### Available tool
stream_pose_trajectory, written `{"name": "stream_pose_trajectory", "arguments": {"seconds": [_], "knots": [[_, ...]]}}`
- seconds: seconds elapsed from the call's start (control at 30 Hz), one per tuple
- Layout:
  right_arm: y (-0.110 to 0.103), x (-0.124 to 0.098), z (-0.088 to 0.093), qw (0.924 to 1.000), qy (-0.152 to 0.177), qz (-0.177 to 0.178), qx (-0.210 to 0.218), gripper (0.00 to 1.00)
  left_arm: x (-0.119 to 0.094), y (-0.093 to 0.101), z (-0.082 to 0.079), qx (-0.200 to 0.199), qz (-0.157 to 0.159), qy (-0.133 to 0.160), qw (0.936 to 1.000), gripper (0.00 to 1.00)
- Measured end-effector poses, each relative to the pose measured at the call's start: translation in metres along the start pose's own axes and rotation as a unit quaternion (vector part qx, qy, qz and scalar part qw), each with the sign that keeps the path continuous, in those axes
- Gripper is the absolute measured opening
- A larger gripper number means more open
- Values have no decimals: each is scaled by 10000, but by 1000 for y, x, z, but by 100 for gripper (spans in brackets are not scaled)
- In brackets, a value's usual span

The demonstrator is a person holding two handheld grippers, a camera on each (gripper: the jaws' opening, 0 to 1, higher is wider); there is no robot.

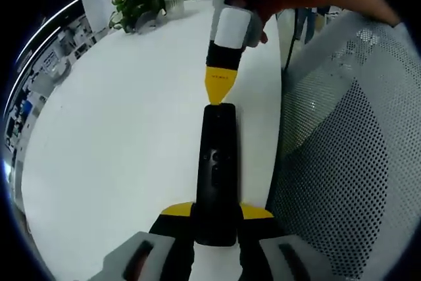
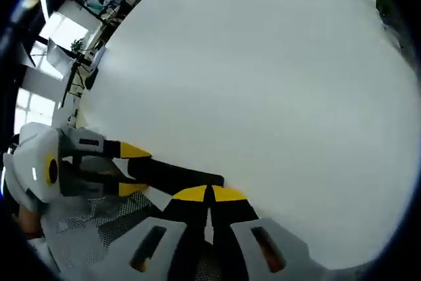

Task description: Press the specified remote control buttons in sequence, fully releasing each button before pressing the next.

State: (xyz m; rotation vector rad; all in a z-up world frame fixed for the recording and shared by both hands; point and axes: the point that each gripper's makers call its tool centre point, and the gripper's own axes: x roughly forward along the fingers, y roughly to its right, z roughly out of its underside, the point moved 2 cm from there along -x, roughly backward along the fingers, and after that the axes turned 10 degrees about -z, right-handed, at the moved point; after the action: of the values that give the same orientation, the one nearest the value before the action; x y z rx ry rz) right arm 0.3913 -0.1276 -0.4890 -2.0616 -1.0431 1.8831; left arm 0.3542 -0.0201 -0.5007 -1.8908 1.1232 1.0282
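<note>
The left tongs (image 1: 216, 212) pinch the black remote (image 1: 218, 169), while the right tongs (image 2: 209, 193), pressed together, touch its far end above the white surface (image 1: 125, 129).

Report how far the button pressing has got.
Done: the left gripper is shut on the black remote, held over the white table. In hand: the right gripper, jaws together, has its yellow tip at the remote's far end. Left: which presses are finished cannot be told from here.
</note>
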Motion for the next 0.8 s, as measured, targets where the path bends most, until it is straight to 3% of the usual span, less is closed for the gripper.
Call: {"name": "stream_pose_trajectory", "arguments": {"seconds": [0.8], "knots": [[1, 6, 3, 9998, -145, 99, -13, 0, 0, 0, 0, 74, 25, -26, 10000, 24]]}}
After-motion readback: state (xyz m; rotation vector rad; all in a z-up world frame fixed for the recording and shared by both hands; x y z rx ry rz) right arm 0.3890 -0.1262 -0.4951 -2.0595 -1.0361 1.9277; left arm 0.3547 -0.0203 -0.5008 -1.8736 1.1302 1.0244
